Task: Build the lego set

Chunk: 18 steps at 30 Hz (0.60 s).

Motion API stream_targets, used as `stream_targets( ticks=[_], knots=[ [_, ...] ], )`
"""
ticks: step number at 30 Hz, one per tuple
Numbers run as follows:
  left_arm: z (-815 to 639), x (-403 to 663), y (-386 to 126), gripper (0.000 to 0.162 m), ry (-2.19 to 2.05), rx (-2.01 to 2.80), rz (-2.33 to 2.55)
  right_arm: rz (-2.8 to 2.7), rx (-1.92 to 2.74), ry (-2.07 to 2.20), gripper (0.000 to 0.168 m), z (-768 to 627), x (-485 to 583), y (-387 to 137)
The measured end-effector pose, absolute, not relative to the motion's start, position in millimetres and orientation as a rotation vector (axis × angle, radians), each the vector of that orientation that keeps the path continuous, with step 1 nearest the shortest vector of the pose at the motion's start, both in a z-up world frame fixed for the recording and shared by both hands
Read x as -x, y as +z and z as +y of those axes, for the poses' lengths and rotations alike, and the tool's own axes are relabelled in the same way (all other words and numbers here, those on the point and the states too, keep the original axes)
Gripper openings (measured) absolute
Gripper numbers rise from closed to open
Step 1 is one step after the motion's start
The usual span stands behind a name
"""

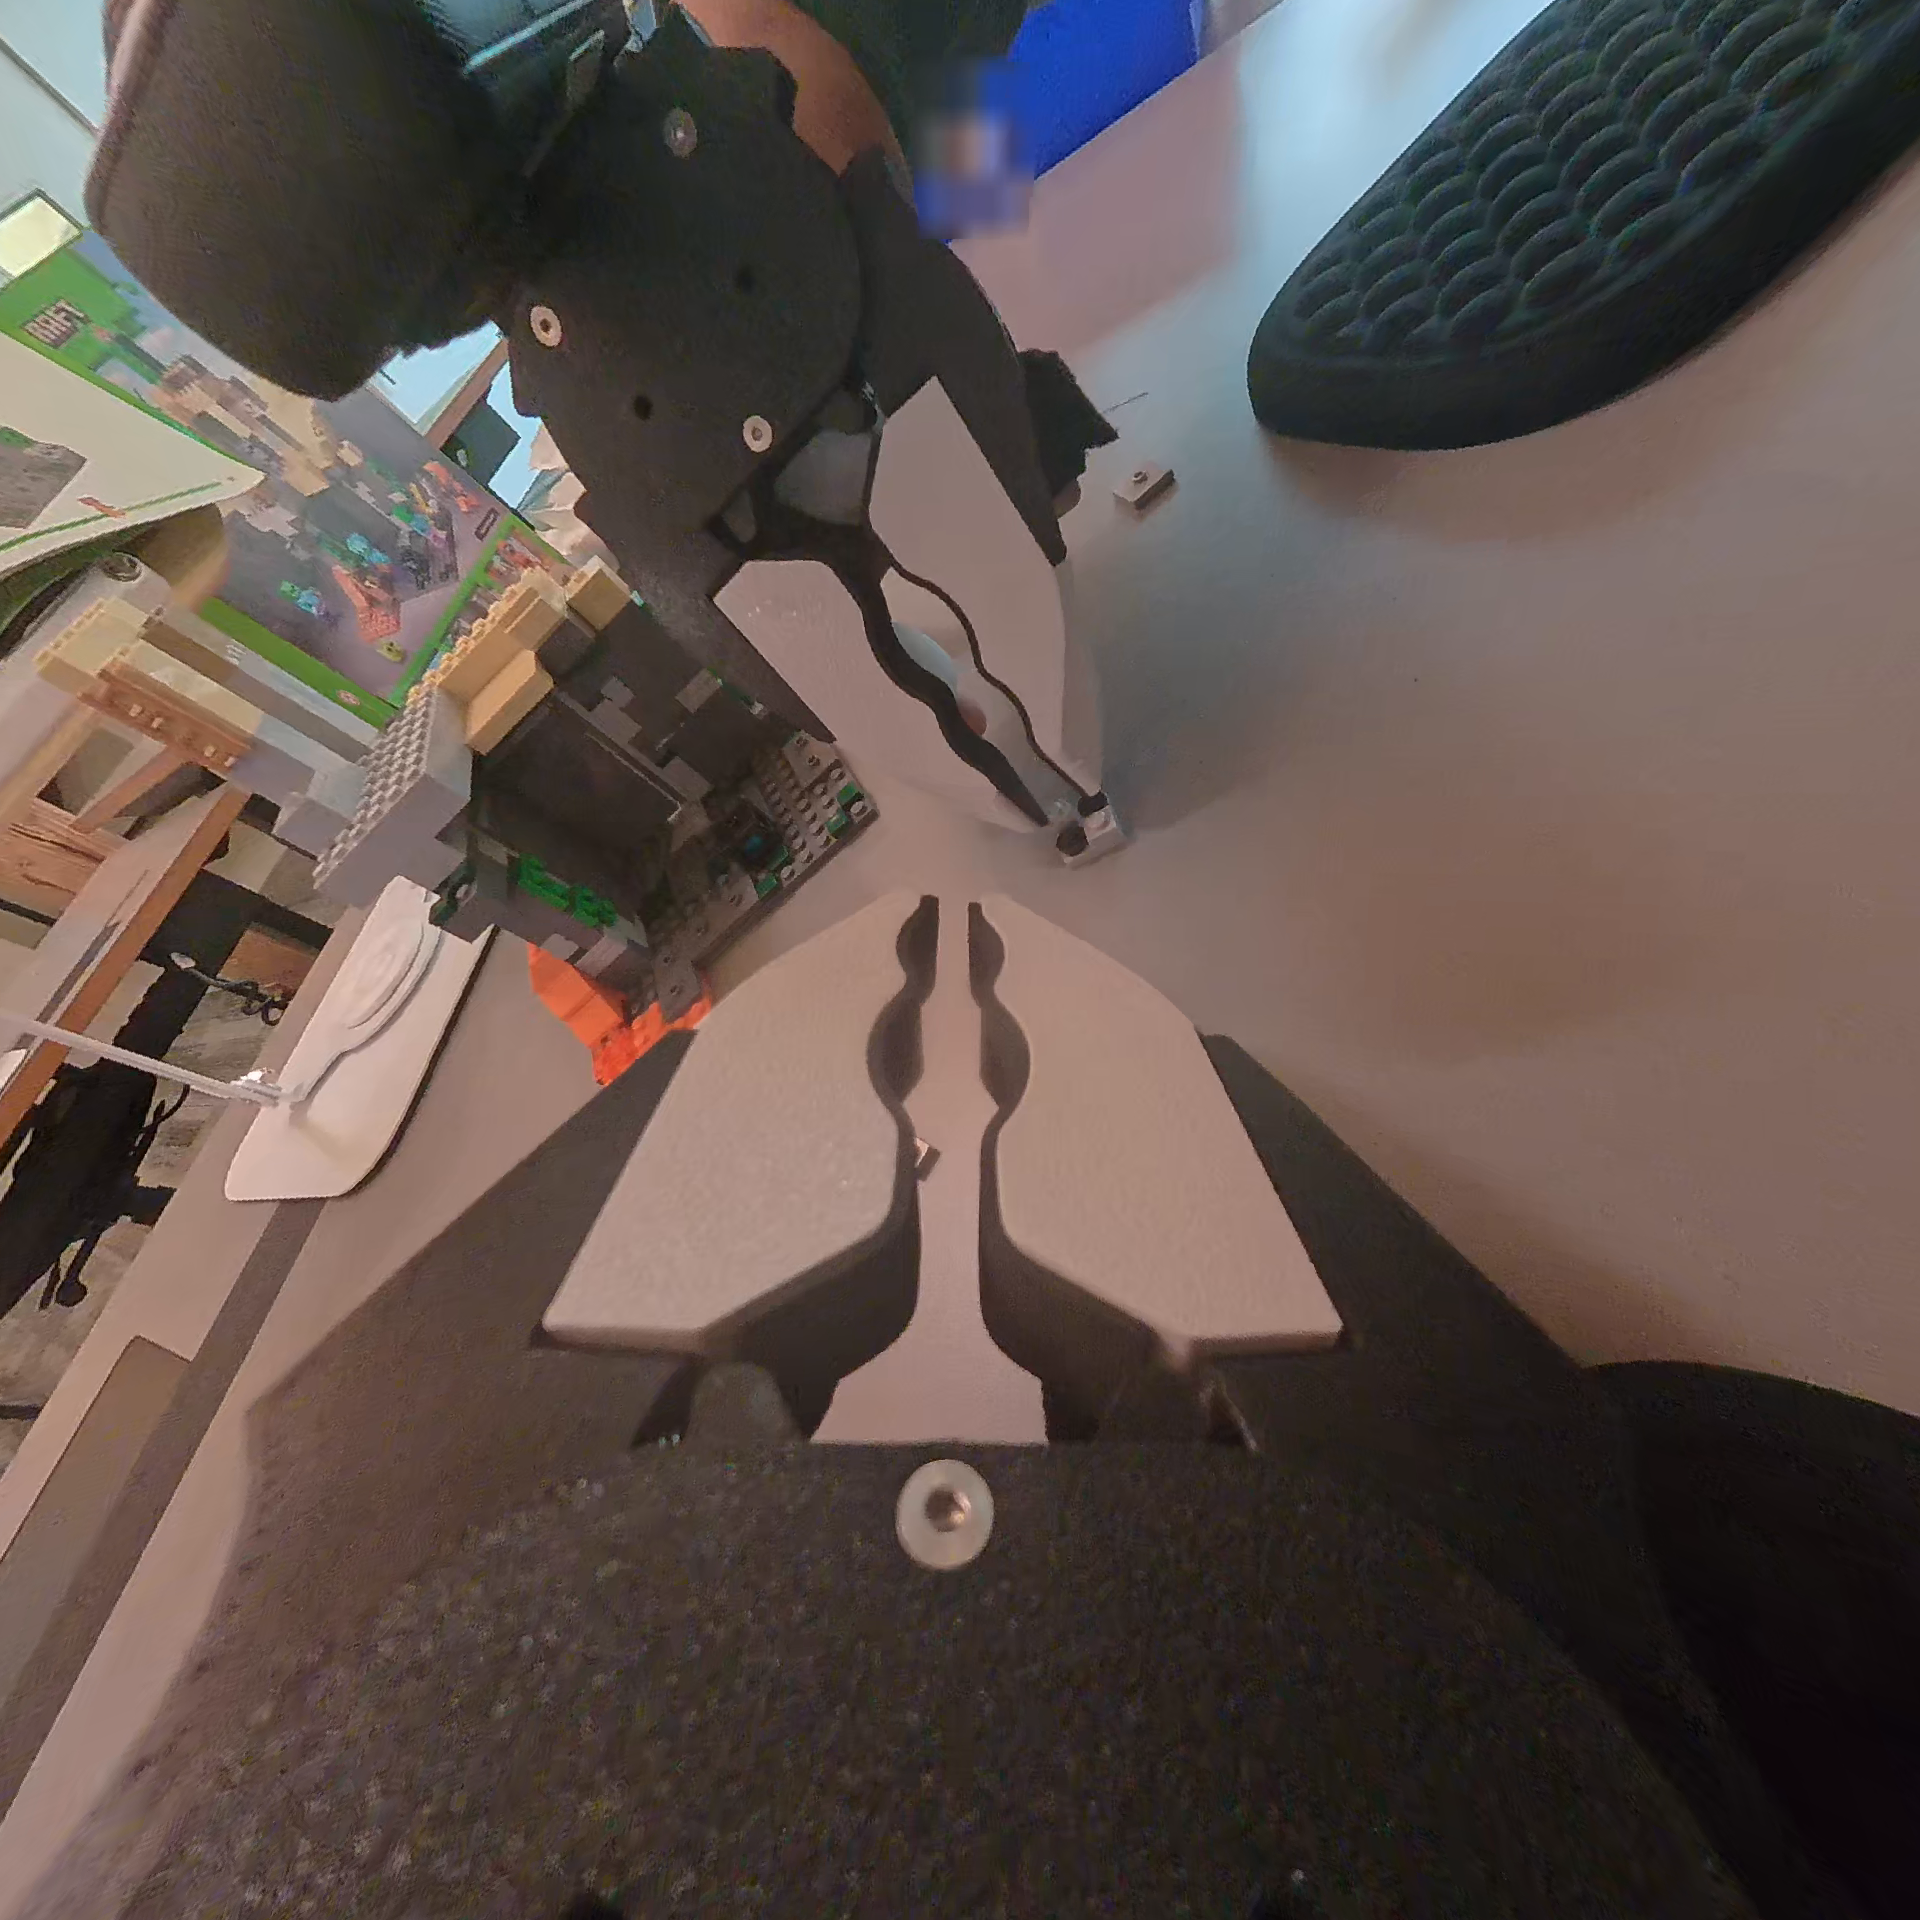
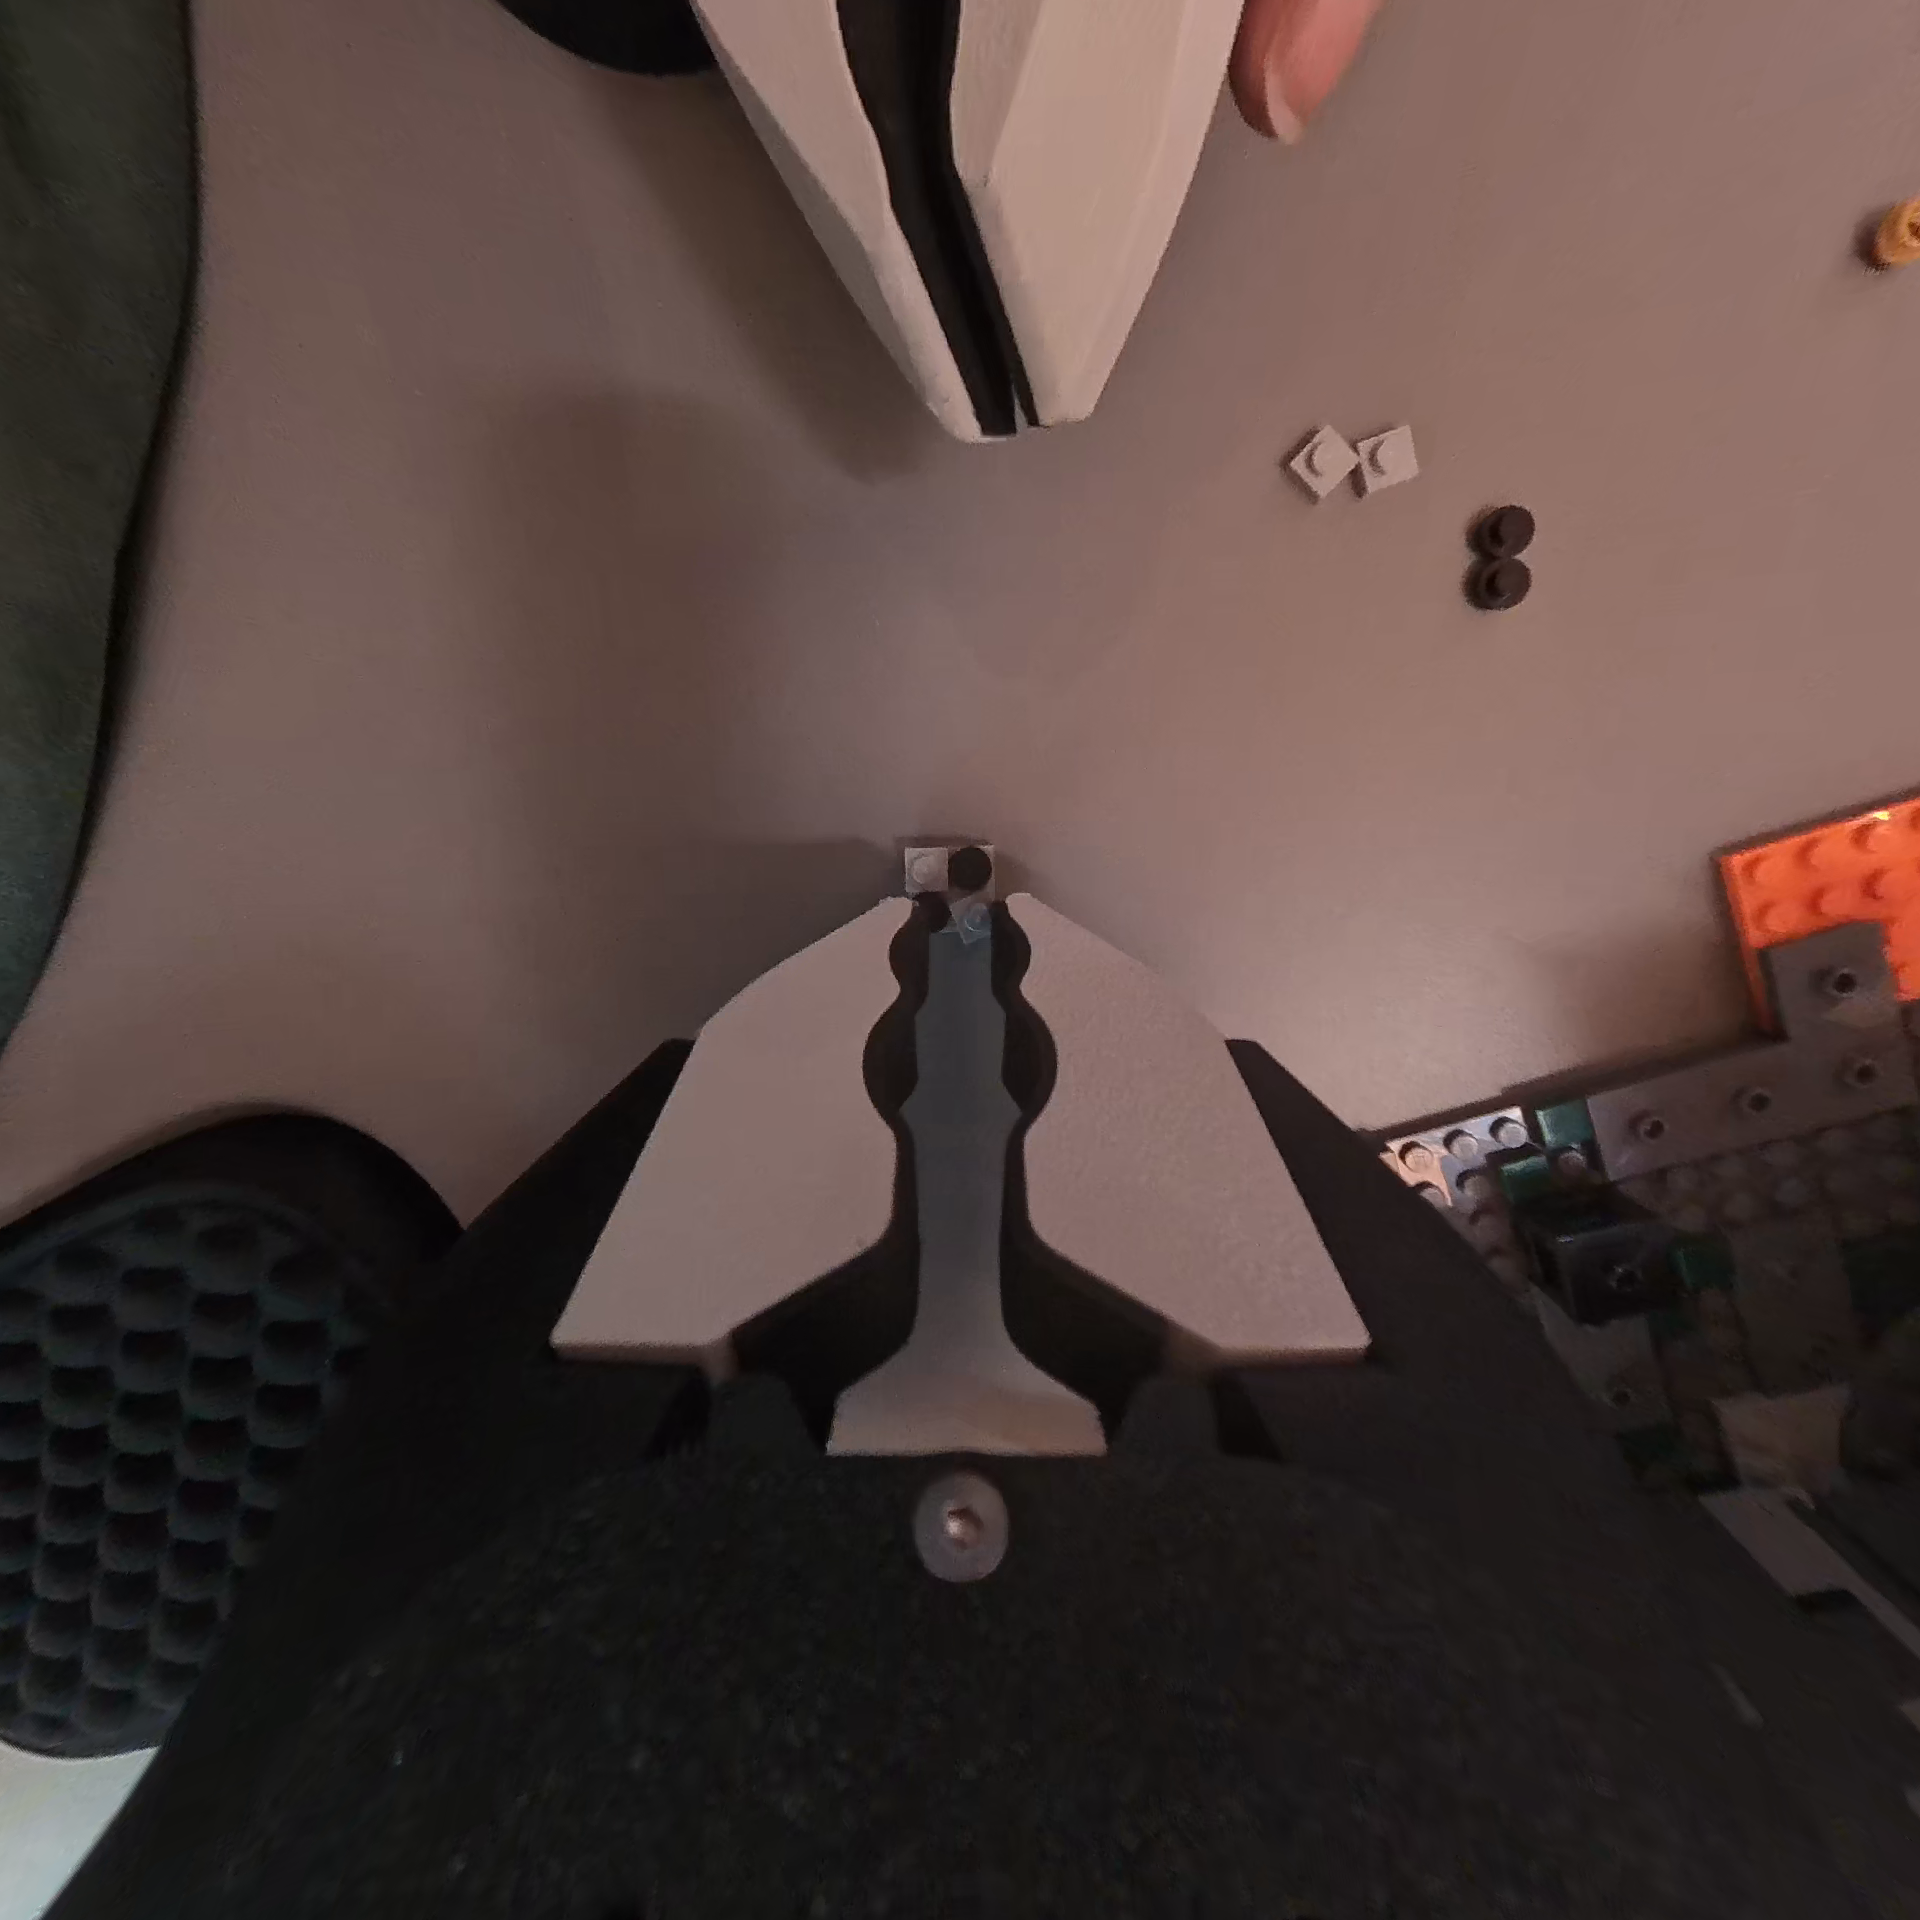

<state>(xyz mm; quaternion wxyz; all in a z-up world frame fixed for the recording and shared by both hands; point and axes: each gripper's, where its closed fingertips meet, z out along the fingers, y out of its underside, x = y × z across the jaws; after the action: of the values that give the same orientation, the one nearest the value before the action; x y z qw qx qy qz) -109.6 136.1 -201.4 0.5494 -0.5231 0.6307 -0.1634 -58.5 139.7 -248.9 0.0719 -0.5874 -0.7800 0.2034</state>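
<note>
A small grey plate assembly (image 2: 948, 868) with black round studs lies on the table; it also shows in the left wrist view (image 1: 1089, 836). My right gripper (image 2: 954, 906) has its tips down at the assembly's near edge. It is closed to a narrow gap around a tiny light grey plate (image 2: 975, 921). The same gripper (image 1: 1081, 812) shows from the side in the left wrist view. My left gripper (image 1: 953, 909) is shut and empty, hovering a short way from the assembly; its tips point toward it in the right wrist view (image 2: 997, 426). The partly built lego model (image 1: 623, 790) stands beside them.
Two loose grey plates (image 2: 1351, 462), two black round studs (image 2: 1499, 556) and a yellow piece (image 2: 1896, 239) lie on the table. The model's orange plate (image 2: 1829, 883) is at right. A black honeycomb cushion (image 1: 1610, 208), the set's box (image 1: 364, 551) and a white pad (image 1: 353, 1049) border the area. Tip to tip, the grippers are about 8 cm apart. From either gripper's tips it is about 20 cm to the partly built lego model (image 1: 623, 790).
</note>
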Motion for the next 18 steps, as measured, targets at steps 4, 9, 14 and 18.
stream_targets(
  ticks=[4, 9, 14, 18],
  knots=[
    [135.8, 109.4, -202.0, 0.005, -0.383, 1.237, 1.498, -2.333, 1.773, 0.641, 0.012, 136.3, 60.3, -247.6],
    [135.8, 109.5, -201.8, 0.005, -0.381, 1.237, 1.498, -2.304, 1.777, 0.662, 0.013, 135.3, 61.3, -244.6],
    [135.2, 109.2, -202.2, 0.005, -0.379, 1.235, 1.503, -2.25, 1.754, 0.65, 0.015, 139.4, 59.0, -243.1],
    [135.8, 109.5, -203.7, 0.005, -0.384, 1.242, 1.503, -2.169, 1.665, 0.615, 0.016, 137.1, 60.4, -239.8]
  ],
)
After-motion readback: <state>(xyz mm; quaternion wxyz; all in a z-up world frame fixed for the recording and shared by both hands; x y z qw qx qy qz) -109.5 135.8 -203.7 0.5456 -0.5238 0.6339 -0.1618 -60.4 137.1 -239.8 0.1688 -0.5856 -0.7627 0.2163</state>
